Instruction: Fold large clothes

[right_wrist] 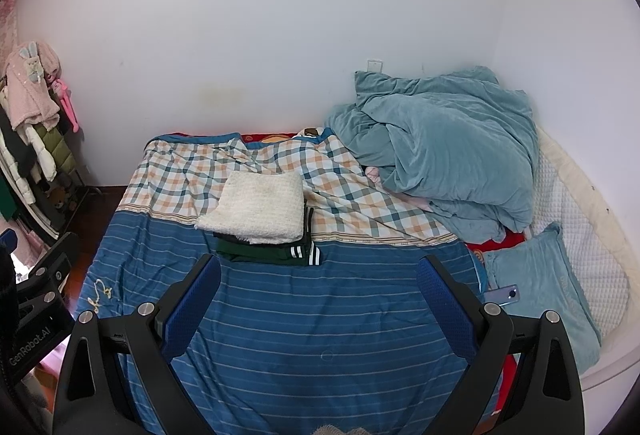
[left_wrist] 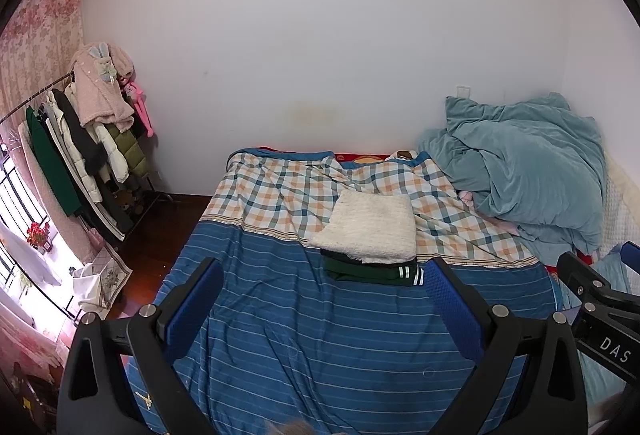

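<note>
Both claws, left [left_wrist: 324, 299] and right [right_wrist: 319, 295], hover spread open and empty over the striped bed [right_wrist: 320, 335], well short of the folded white top [right_wrist: 256, 211] stacked on a folded green garment [right_wrist: 272, 253] mid-bed, so folding looks done, with nothing unfolded in view.

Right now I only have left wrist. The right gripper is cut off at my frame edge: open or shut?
Observer: Open. In the right wrist view the right gripper has its fingers spread wide, with nothing between them.
Operator: Anything on the bed to its right that I can't see?
Observer: Yes, a phone lies on the pale blue pillow, near the pillow's left edge.
</note>
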The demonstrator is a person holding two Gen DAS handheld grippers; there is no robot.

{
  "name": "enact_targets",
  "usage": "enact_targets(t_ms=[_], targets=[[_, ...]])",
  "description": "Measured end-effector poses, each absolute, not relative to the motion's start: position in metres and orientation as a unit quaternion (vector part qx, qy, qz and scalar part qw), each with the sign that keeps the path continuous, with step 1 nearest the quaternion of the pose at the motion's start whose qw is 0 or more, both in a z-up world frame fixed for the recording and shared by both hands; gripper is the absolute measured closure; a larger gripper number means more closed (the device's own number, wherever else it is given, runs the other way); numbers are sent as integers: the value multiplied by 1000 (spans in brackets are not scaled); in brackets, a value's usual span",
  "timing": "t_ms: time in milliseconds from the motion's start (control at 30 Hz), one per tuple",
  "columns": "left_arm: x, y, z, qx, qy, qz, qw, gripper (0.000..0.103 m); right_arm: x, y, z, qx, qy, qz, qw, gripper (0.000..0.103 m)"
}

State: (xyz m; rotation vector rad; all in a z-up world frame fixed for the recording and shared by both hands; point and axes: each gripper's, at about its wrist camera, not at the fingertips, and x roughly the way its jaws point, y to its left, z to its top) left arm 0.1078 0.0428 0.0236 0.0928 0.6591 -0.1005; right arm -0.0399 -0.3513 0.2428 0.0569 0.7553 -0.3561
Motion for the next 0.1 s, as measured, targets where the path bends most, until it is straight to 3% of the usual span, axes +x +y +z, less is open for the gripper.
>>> enact_targets(t_ms=[100], targets=[[108, 43, 22, 46, 324, -46, 944, 1, -36, -351, 242, 27, 368, -170, 914, 3]])
